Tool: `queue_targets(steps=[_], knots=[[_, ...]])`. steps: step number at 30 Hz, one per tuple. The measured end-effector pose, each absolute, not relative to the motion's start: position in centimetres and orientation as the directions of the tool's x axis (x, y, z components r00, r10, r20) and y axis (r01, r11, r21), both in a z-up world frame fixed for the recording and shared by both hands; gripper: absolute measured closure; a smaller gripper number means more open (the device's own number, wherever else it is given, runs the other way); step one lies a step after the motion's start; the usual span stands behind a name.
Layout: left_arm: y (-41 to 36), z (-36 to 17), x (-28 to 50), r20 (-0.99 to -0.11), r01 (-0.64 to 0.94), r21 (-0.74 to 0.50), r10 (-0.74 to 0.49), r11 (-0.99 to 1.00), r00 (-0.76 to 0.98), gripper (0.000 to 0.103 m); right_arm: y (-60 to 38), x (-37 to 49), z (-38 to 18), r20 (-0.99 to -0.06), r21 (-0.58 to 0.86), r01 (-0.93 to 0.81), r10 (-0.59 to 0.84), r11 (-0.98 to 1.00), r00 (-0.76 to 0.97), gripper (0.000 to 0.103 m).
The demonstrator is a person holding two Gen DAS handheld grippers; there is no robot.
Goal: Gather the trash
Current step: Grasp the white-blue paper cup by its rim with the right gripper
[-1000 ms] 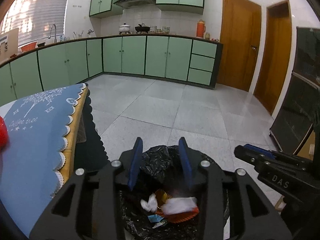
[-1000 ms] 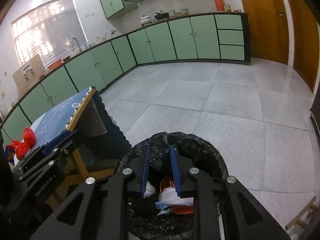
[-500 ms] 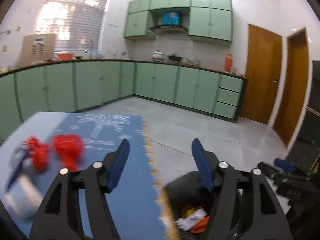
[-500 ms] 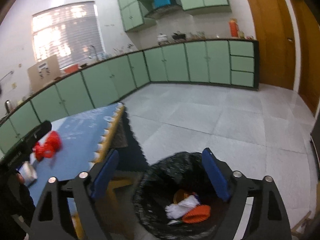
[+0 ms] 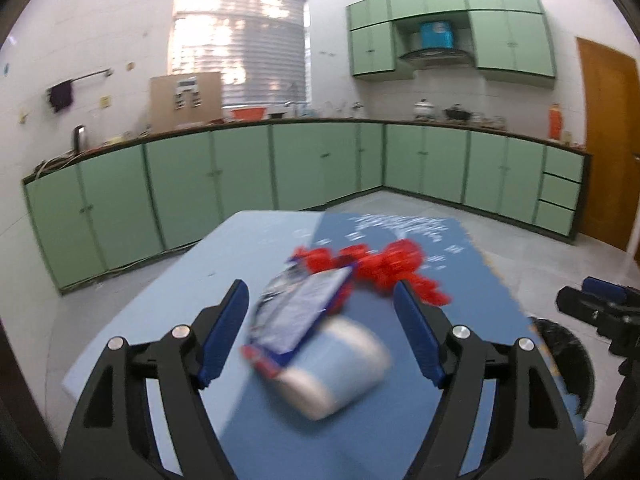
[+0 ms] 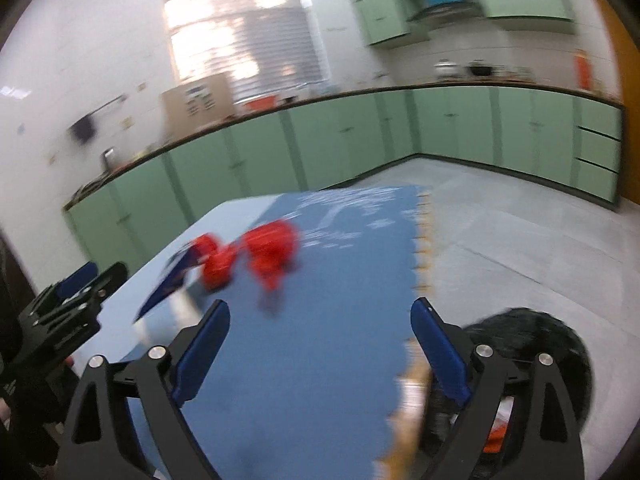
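Left wrist view: your left gripper [image 5: 320,332], empty, jaws opening, frames a blurred, seemingly light paper cup [image 5: 340,372] and limp wrapper [image 5: 296,316] on the table [image 5: 192,288]; pinch the cup's rim gently.

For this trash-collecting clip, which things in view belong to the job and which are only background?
Part of the job:
- red crumpled wrapper on the table
- silver and blue packet
- pale cup lying on its side under the packet
- black-lined bin beside the table
- left gripper, jaws opening, nothing between them
- right gripper, open, empty

Background:
- blue tablecloth
- green cabinets
- cardboard box
- orange flask
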State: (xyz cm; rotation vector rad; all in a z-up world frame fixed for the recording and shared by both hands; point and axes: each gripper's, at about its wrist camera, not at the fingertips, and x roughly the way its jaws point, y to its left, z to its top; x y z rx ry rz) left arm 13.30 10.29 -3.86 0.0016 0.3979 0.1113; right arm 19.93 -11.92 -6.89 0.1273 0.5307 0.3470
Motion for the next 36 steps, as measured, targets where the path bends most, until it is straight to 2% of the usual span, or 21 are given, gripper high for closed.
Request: queue_targets(steps=[4, 10, 27, 31, 34, 36], knots=[[13.0, -4.2, 12.9, -0.401, -0.162, 0.024, 0.158, 0.987, 0.903, 0.030, -7.3, 21.4, -7.6, -0.493, 0.218, -0.408, 0.461, 0.887, 0.738, 0.021], [15.9, -5.5, 13.0, -0.438, -0.213, 0.004, 0.193, 0.977, 0.878, 0.030, -2.9, 22.8, -9.2, -0.518, 0.248, -0.491, 0.543, 0.835, 0.662, 0.027], [18.1, -8.4, 14.0, -0.513, -0.224, -0.014, 0.185, 0.975, 0.838, 0.032, 1.1, 25.5, -12.2, -0.592, 0.281, -0.577, 0.611, 0.767, 0.525, 0.044], [17.9, -8.6, 14.3, -0.521, -0.220, -0.015, 0.180, 0.975, 0.834, 0.032, 0.8, 25.4, -12.3, -0.587, 0.316, -0.595, 0.645, 0.739, 0.490, 0.059], [17.5, -8.8, 14.4, -0.526, -0.215, -0.015, 0.175, 0.977, 0.832, 0.032, 0.8, 24.8, -12.3, -0.599, 0.310, -0.615, 0.651, 0.725, 0.466, 0.067], [17.3, -8.9, 14.3, -0.528, -0.215, -0.016, 0.174, 0.977, 0.831, 0.033, 0.8, 24.0, -12.3, -0.605, 0.307, -0.625, 0.654, 0.718, 0.455, 0.067]])
